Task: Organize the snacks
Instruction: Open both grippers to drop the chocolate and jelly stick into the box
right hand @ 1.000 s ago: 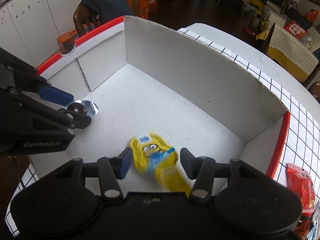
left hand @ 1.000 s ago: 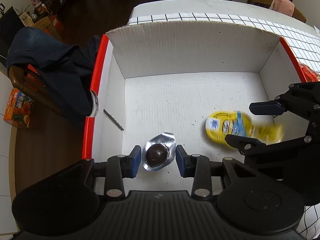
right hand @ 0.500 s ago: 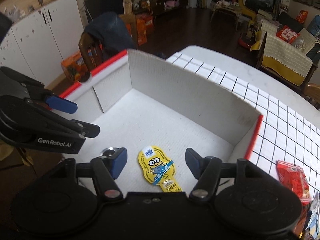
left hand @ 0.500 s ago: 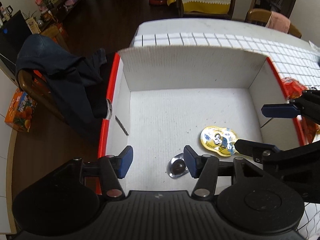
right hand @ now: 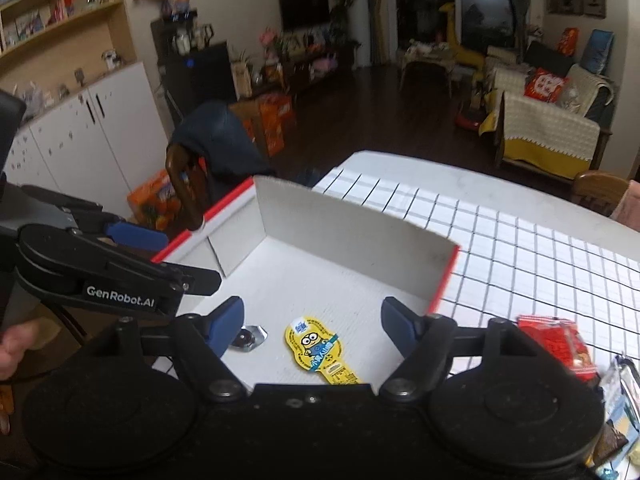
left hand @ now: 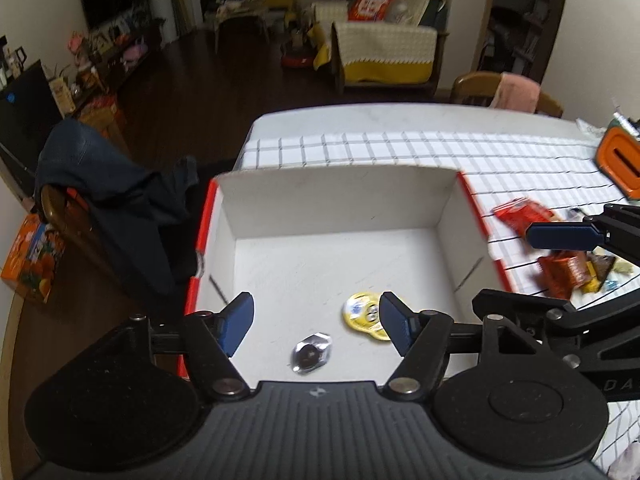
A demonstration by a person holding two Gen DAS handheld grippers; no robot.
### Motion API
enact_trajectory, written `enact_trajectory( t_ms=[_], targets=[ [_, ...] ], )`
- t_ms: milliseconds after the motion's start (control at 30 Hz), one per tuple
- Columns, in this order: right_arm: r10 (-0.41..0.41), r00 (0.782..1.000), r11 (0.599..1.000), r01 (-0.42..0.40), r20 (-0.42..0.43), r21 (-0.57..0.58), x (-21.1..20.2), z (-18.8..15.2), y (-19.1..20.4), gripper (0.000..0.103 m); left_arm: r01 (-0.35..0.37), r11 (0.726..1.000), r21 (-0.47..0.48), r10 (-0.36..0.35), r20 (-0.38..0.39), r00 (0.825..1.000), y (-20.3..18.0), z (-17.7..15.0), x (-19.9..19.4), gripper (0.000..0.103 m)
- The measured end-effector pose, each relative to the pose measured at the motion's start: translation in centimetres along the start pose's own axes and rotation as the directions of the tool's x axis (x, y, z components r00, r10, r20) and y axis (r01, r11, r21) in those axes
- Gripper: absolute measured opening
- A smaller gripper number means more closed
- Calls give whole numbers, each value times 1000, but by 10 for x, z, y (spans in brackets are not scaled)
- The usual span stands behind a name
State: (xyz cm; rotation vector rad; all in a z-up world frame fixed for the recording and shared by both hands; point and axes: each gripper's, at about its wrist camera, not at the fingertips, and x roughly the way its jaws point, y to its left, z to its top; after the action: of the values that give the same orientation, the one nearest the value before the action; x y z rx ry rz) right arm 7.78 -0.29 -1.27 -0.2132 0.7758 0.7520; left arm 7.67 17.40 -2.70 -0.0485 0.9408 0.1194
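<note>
The white cardboard box (left hand: pixel 340 200) with its red rim sits at the corner of a table (left hand: pixel 400 148) under a checked cloth, and two snacks lie flat on its floor: a small foil-wrapped chocolate (left hand: pixel 312 354) and, just beside it, a yellow packet (left hand: pixel 362 312). From the left wrist the yellow packet is half hidden behind a blue pad and its print is a blur; from the right wrist the same yellow packet (right hand: pixel 318 350) shows a goggle-eyed cartoon figure across a blue band, though the small writing on it is too fine to read, and the foil chocolate (right hand: pixel 250 336) peeks out beside the left-hand pad. Only the left wrist shows the pile of loose snacks (left hand: pixel 568 268) on the cloth right of the box, red and orange wrappers among them; the right wrist catches just a red wrapper (right hand: pixel 560 340) at its edge. The left gripper (left hand: pixel 316 322) hangs above the box floor, its jaws having just spread apart, nothing pinched between them. The right gripper (right hand: pixel 312 326) is likewise loosened, jaws just widened, the yellow packet lying free below. Seen from the right wrist, the left gripper (right hand: pixel 176 258) carries the white lettering "GenRobot.AI" on its side, and a bit of a hand (right hand: pixel 12 346) grips it at the frame's edge.
</note>
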Motion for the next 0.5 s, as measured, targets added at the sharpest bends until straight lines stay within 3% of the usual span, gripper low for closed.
enact_trajectory(
  t_ms=[500],
  targets=[
    [-49, 991, 991, 34, 124, 128, -77, -35, -54, 89, 91, 995, 51, -95, 89, 991, -76, -3, -30, 83]
  ],
)
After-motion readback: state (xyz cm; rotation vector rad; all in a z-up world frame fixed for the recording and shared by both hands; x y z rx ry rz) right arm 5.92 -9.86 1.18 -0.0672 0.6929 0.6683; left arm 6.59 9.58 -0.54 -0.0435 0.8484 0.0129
